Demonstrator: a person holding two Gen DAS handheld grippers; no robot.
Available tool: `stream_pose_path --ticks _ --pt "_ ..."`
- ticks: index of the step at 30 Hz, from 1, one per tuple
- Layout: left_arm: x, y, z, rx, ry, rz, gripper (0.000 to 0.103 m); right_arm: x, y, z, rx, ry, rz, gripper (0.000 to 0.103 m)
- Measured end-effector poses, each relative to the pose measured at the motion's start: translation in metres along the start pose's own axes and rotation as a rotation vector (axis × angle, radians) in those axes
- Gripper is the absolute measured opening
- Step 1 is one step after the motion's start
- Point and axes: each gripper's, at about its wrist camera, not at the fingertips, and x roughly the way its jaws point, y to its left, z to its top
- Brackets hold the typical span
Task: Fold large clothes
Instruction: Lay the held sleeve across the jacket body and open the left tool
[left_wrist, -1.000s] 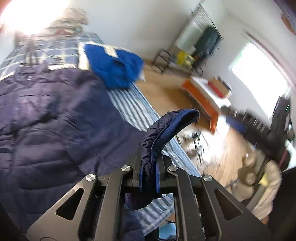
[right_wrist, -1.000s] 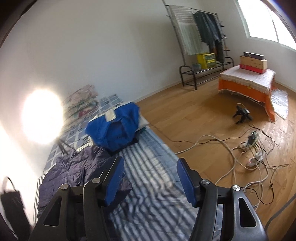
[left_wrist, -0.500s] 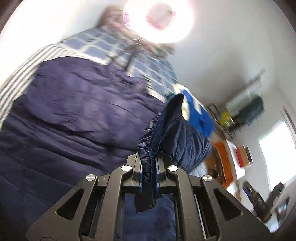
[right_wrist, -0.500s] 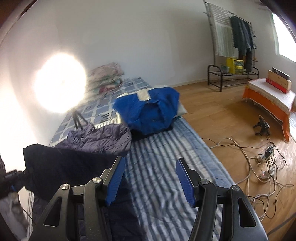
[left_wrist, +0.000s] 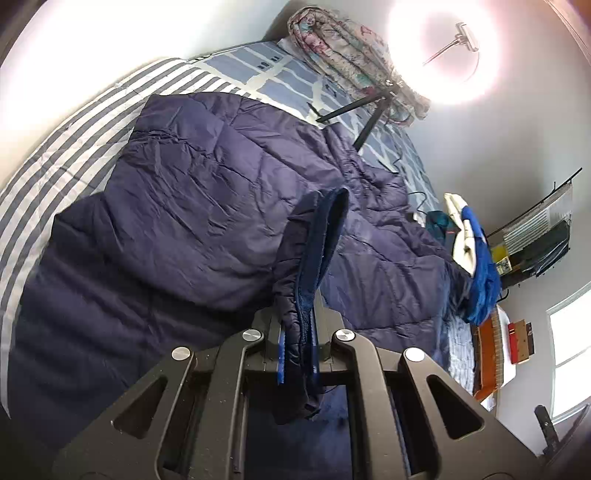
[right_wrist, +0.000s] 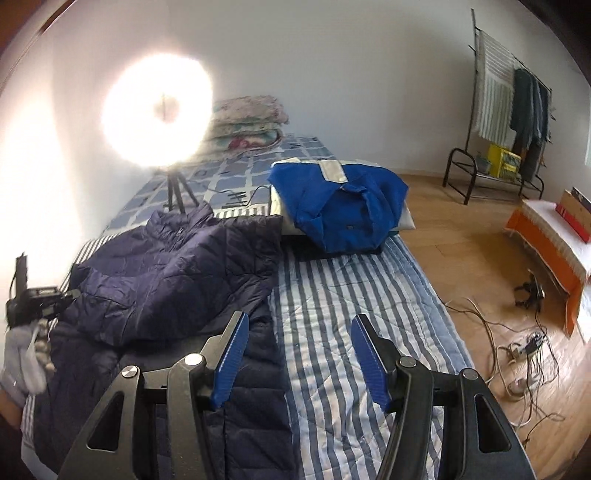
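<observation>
Here, closest in, the left gripper (left_wrist: 299, 354) is clamped tight on a ribbed cuff or hem edge (left_wrist: 314, 266) of the dark navy quilted puffer jacket (left_wrist: 207, 206), the pinched strip standing up between its blue pads and curling forward over the coat. The right gripper (right_wrist: 299, 360) holds nothing: its blue ribbed pads (right_wrist: 231, 354) stand well apart, hovering over the bed, with the jacket's lower edge under the left-hand pad and the bare blue-and-white striped quilt (right_wrist: 362, 295) under the right-hand one. Just ahead of both tongs the jacket lies spread across the striped quilt, one flap already turned over onto the body and rumpled, so the fold looks only partly made. Beyond it sits a folded bright blue work jacket with pale panels (right_wrist: 340, 199) on a pillow, then a black tripod (right_wrist: 177, 192) with a glaring ring light (right_wrist: 159, 110), and floral bedding (right_wrist: 247, 122) stacked against the wall. The risk, I judge, is in the narrow hold: slippery padded fabric gripped by one thin edge may slide free if dragged fast, or the carried part may land crooked and bunch, since the free tongs pin nothing down. Swinging far forward could also catch the tripod's legs.
</observation>
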Motion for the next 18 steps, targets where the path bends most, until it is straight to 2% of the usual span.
stream_pose_path --ticks 9,18 --pt "0.014 -0.008 0.038 0.111 -0.035 0.016 0.007 -0.002 0.012 -0.003 -0.042 0.002 0.014 0.06" --pt "0.05 0.013 0.073 0.085 -0.036 0.035 0.007 0.011 0.025 -0.006 -0.084 0.03 -0.005 0.06"
